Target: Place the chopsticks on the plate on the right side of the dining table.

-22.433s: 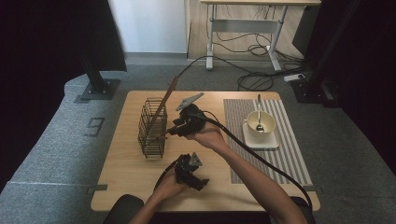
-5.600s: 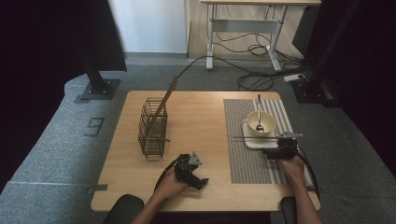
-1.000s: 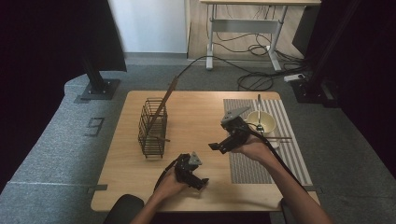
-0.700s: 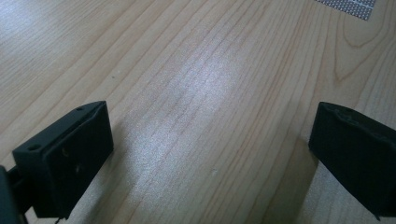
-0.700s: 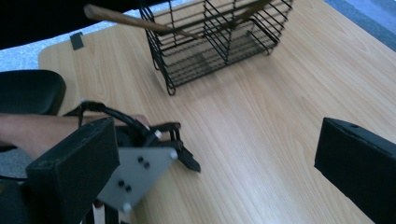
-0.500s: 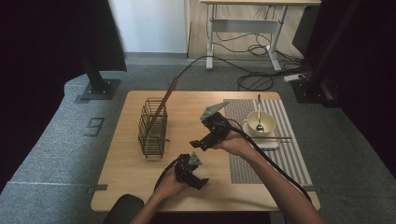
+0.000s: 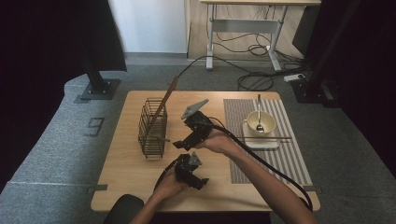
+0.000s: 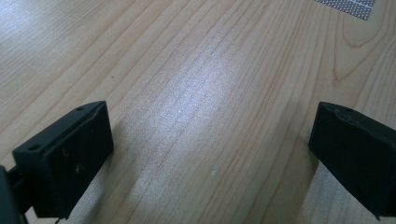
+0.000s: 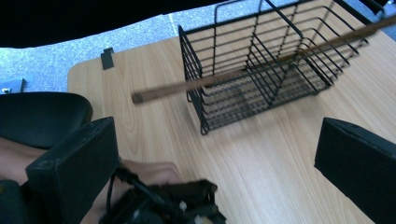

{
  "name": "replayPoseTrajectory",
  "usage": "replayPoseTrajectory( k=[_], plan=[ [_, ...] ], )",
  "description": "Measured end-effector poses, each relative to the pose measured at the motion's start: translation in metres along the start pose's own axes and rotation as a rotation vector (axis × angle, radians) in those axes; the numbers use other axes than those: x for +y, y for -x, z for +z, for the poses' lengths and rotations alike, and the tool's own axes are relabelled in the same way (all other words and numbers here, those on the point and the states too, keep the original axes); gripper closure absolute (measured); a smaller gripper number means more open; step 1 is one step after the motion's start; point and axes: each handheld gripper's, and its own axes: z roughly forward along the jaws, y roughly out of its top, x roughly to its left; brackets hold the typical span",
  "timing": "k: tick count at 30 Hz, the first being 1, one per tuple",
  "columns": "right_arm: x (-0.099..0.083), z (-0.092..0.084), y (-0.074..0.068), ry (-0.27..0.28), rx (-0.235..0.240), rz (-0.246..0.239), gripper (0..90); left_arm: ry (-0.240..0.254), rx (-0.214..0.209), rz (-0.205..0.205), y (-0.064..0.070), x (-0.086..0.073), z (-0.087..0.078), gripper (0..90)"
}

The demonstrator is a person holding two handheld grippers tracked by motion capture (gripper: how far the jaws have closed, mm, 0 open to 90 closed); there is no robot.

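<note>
- Two grippers work over a wooden table (image 7: 135, 186). Our left gripper (image 7: 189, 169) rests at six o'clock on the table, jaws spread wide with nothing between them; its own view looks down on bare wood grain.
- Our right gripper (image 7: 187, 140) hovers near the table's middle, jaws also parted and empty, pointing toward nine o'clock at a black wire basket (image 7: 152, 126).
- A long wooden stick (image 7: 161, 106) leans in the basket, its top tilted toward one o'clock.
- At three o'clock, a cream bowl (image 7: 260, 123) with a spoon (image 7: 259, 114) sits on a striped mat (image 7: 280, 154), a thin stick lying across its tray.
- We judge the step to be reaching for the basket's stick: approach level, centre the jaws around the shaft, avoid the wires.
- From the right gripper view we see the stick's blunt end (image 9: 138, 97) poking out past the basket wall, detail lost from the high view.
</note>
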Motion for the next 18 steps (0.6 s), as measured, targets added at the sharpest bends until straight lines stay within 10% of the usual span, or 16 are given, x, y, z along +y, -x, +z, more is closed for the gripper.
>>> replayPoseTrajectory(
  k=[13, 18],
  plan=[
    [0.017, 0.041, -0.008, -0.017, 0.012, -0.041, 11.9, -0.004, 0.000, 0.008, 0.001, 0.000, 0.000, 0.0],
    [0.016, 0.047, -0.004, -0.024, -0.056, -0.055, 18.2, -0.001, -0.003, 0.008, 0.001, 0.000, 0.000, 0.0]
  ],
)
